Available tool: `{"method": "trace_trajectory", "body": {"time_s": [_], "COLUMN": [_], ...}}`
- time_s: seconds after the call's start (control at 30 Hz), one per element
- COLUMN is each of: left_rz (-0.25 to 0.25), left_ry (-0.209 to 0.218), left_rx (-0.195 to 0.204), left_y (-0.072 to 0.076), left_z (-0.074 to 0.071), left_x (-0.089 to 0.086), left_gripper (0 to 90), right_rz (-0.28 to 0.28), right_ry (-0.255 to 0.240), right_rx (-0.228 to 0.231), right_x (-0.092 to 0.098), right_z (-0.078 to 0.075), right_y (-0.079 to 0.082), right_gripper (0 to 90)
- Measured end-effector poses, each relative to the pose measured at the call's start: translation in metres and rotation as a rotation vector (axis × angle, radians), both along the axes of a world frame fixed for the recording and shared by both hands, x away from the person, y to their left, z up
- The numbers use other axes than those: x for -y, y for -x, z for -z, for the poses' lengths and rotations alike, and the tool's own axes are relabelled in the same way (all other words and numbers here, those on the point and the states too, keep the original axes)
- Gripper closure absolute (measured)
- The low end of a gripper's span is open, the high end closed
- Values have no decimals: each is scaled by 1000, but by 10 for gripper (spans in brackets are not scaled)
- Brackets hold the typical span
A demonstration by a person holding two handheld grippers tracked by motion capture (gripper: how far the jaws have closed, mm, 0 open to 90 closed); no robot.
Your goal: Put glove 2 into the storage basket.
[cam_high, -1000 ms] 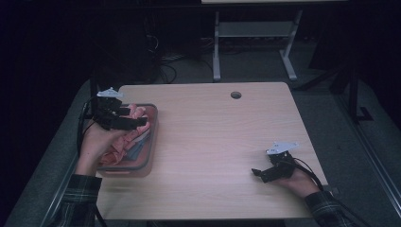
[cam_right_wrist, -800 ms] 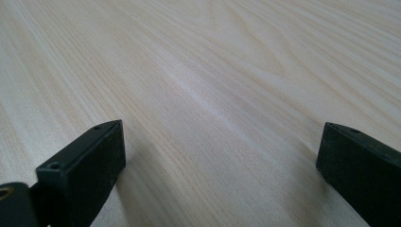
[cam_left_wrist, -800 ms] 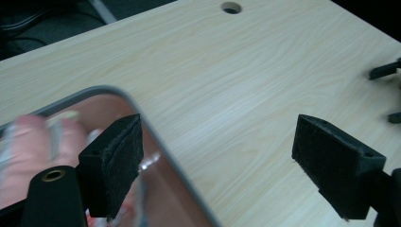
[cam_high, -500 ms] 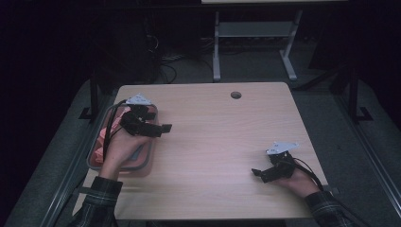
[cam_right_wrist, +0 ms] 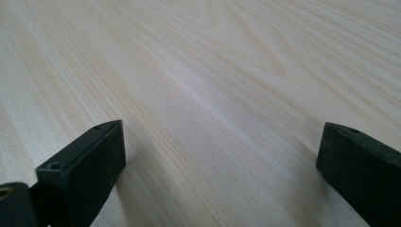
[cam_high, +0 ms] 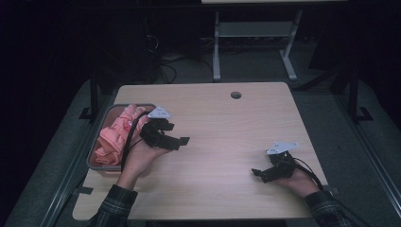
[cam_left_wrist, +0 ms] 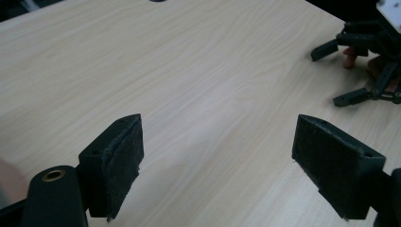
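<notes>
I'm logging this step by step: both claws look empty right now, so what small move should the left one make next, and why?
Probably swing the left claw back over the tray and lower it onto the pink cloth: its jaws stand open and empty above bare table, and the cloth lies bunched just beside that hand.

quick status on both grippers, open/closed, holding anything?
Left gripper: open, nothing between its jaws, over the light wooden table.
Right gripper: open, holding nothing, low over the same table.

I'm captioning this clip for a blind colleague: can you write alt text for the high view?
A person's left gripper, jaws open and empty, is above a wooden table just right of a tray of pink cloth. The right gripper, also open, rests near the table's front right corner.
</notes>
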State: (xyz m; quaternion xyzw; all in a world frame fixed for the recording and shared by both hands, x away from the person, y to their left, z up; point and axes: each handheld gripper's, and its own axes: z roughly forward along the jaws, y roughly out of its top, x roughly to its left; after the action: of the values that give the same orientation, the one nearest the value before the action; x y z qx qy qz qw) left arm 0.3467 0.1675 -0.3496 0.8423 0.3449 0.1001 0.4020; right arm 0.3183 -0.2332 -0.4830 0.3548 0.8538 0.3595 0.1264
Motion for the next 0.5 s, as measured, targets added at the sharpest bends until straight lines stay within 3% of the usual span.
{"method": "trace_trajectory", "body": {"time_s": [0.3, 0.5], "left_rz": [65, 112], "left_ry": [-13, -46], "left_rx": [-8, -15], "left_y": [12, 22], "left_z": [32, 55], "left_x": [28, 44], "left_gripper": [170, 170], "right_rz": [-1, 0], "right_ry": [1, 1], "right_rx": [-1, -1], "right_x": [0, 0], "right_z": [0, 0], "right_y": [0, 0], "right_gripper": [16, 16]}}
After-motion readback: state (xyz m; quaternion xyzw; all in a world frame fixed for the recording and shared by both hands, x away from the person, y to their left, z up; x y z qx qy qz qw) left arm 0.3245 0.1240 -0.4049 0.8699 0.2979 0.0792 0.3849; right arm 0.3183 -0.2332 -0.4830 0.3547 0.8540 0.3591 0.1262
